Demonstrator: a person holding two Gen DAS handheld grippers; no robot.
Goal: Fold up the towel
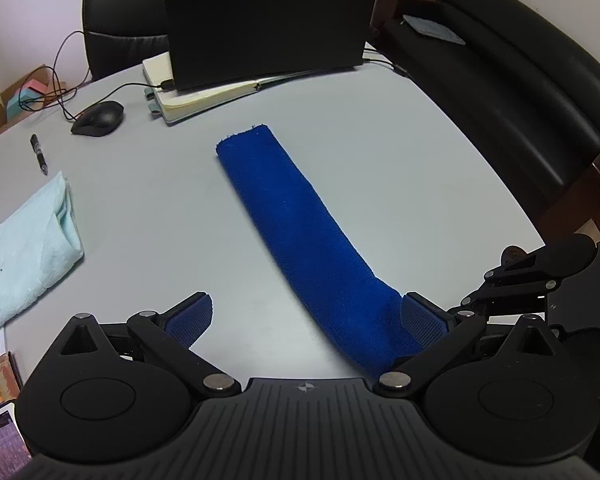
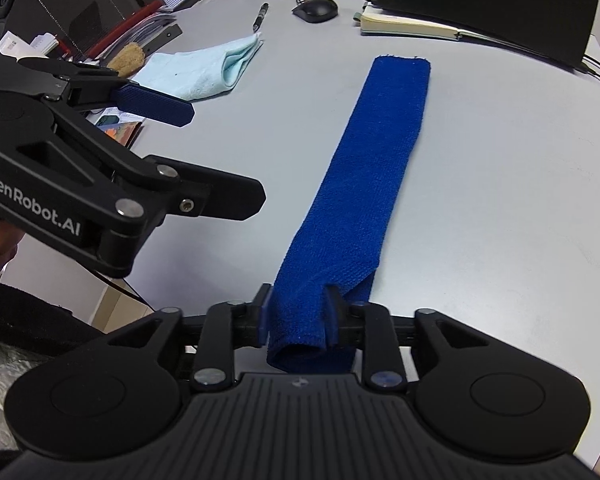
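Blue towel (image 2: 380,176) lies on the grey table (image 2: 500,160), folded into one long narrow strip. In the R wrist view it runs from 12 o'clock down to 6 o'clock, far end square, near end bunched and slightly lifted off the table edge.

Your R gripper (image 2: 300,312): jaws narrow but not fully closed, near end of strip sits between them. Left pad lies flat against the cloth edge, right pad sits in a crease. Cannot tell if the pads actually press; fabric looks loose, an open fold shows below them.

Your L gripper (image 1: 306,312): jaws wide apart. In the L wrist view the strip passes from 12 o'clock to 5 o'clock, and its near end lies against the inner face of the right-hand pad (image 1: 422,316). Left-hand pad well clear of cloth, bare table under it. No grip.

Also on table: light blue towel (image 1: 24,244) at 9 o'clock in the L view, loosely folded; pen (image 1: 39,153) and mouse (image 1: 99,118) at 10 o'clock; open notebook (image 1: 204,92) under a dark laptop (image 1: 268,20) at 12 o'clock.
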